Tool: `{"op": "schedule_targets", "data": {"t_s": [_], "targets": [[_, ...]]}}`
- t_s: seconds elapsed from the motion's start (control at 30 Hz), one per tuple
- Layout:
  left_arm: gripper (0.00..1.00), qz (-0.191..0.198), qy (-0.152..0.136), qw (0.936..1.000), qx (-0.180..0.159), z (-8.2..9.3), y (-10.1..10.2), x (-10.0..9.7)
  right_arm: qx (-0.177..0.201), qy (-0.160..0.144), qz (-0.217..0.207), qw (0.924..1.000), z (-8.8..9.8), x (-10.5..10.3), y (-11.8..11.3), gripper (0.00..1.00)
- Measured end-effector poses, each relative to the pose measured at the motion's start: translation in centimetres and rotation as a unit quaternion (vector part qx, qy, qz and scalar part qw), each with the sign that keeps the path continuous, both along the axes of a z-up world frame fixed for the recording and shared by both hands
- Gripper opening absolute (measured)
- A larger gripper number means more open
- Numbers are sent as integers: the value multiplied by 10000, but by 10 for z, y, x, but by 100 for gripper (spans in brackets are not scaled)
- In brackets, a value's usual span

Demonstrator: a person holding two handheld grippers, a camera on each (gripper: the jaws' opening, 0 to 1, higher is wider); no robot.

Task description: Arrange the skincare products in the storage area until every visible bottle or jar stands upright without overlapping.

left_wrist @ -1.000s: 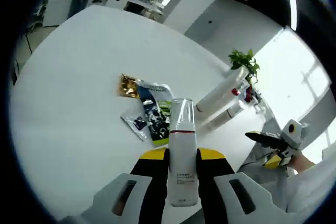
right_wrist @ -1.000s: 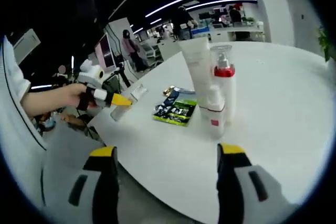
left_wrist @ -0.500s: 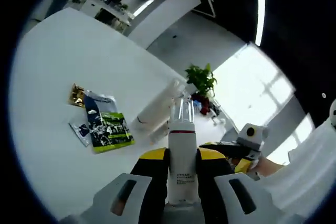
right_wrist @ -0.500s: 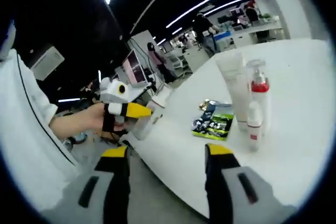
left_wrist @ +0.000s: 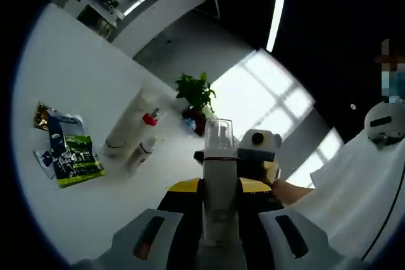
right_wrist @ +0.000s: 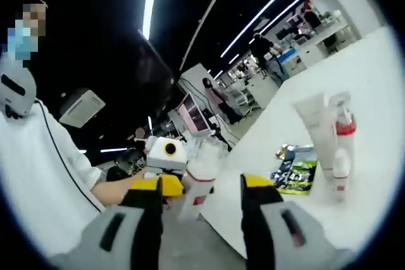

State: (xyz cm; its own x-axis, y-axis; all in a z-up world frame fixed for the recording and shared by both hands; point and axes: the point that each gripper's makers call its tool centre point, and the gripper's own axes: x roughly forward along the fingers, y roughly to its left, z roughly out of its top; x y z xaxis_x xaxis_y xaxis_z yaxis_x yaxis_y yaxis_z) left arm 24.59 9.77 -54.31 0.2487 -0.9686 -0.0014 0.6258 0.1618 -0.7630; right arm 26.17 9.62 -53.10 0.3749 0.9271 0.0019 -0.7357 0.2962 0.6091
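Skincare bottle (left_wrist: 219, 181), slim white cylinder with a clear domed cap, stands clamped between my left gripper (left_wrist: 219, 202) jaws above the glossy white table (left_wrist: 76, 93); my right gripper (right_wrist: 197, 197) is spread, grasping nothing, facing that bottle; tube (right_wrist: 314, 132) and pump bottle (right_wrist: 342, 138) stand upright beside flat foil sachets (right_wrist: 294, 174).

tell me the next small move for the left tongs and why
Probably carry the clear-capped bottle back over the white table and stand it beside the upright tube and pump bottle. The left tongs grip it off the table, facing the open right tongs.
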Motion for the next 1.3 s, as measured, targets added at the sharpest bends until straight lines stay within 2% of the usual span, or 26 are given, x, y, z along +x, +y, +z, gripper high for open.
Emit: {"op": "schedule_targets", "data": {"t_s": [0.13,0.23,0.33,0.43,0.67,0.8,0.93,1.0,1.1,1.17,1.2,1.23,1.27,1.3], "targets": [[18,-172,-49,9997,-156,7,-8,-6,499,109,119,9986,14,-4,2,39],[18,-256,-56,9994,-245,11,-12,-9,473,146,186,9986,12,-5,3,33],[18,-334,-80,9991,-267,14,-15,-12,439,157,217,9987,10,-7,4,31],[18,-374,-80,9989,-252,14,-16,-14,570,144,238,9980,15,-8,4,24],[18,-368,-109,9989,-277,16,-15,-14,603,113,230,9979,17,-9,5,22],[18,-284,-212,9994,-45,11,-15,-9,387,149,94,9991,13,-5,4,21],[19,-200,-419,9973,562,-4,-15,-3,-48,329,-64,9994,-1,-1,2,21],[20,-202,-591,9930,1004,-12,-15,-1,-278,294,-109,9991,-7,0,2,21],[21,-230,-845,9825,1645,-23,-18,-1,-663,113,-222,9975,-11,3,2,20],[22,-180,-1030,9696,2211,-32,-17,3,-865,18,-298,9958,-12,4,4,18],[22,-200,-1183,9604,2516,-37,-17,4,-946,-10,-409,9947,-13,8,3,18],[22,-177,-1259,9562,2638,-37,-18,5,-1123,-43,-509,9924,-16,10,2,18],[21,-149,-1377,9481,2863,-40,-20,6,-1142,-43,-534,9920,-15,10,4,18],[22,-134,-1435,9435,2982,-41,-20,7,-1209,-114,-568,9910,-15,11,5,18]]}}
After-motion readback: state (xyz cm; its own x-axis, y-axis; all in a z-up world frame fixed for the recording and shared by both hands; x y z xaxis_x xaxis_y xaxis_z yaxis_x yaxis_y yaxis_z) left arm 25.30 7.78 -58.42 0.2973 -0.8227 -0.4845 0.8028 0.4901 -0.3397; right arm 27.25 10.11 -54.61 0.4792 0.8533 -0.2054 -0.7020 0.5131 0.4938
